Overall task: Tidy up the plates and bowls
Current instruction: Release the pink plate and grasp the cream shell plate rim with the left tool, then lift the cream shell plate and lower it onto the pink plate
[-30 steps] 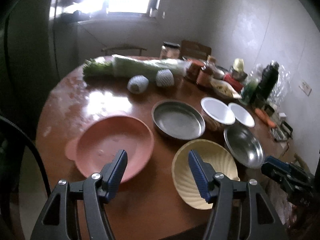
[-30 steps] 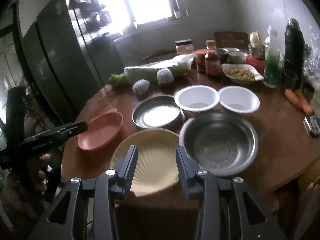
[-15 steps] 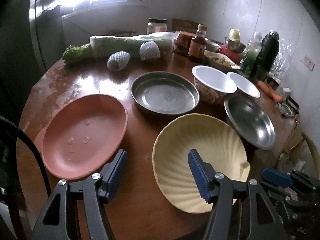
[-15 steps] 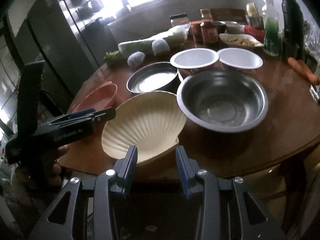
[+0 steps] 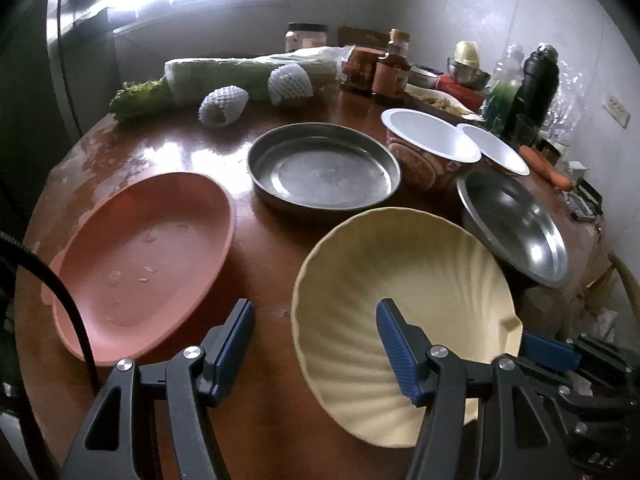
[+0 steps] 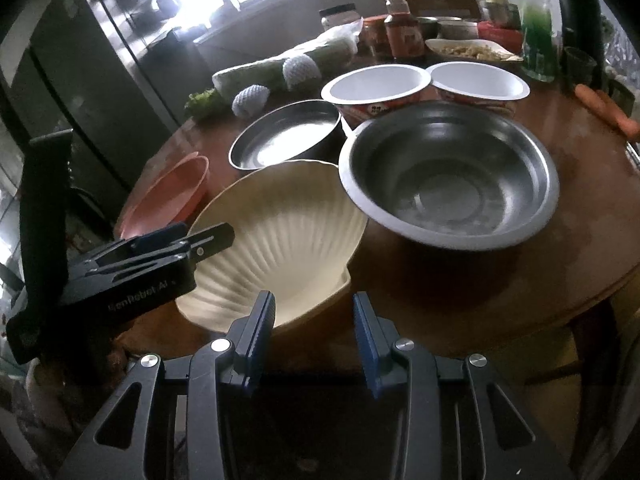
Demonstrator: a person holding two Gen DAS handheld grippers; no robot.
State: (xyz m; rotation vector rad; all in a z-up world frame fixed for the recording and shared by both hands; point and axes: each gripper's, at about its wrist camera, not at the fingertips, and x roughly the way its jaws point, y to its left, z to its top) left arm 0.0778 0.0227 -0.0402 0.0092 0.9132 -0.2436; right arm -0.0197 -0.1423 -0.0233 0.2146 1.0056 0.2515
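Both grippers are hovering spread and empty at the tabletop's near edge: the left gripper (image 5: 316,344) is straddling the cream shell dish's (image 5: 404,300) left rim, while the right gripper (image 6: 314,318) is facing its notched near end. That dish is overhanging the table (image 6: 560,280) edge, so a clumsy nudge could be tipping it off. Its far rim is lying just beside the steel bowl (image 6: 448,176), risking a knock. Whether they are touching is hard to make out; the pink plate (image 5: 140,252) is sitting apart.
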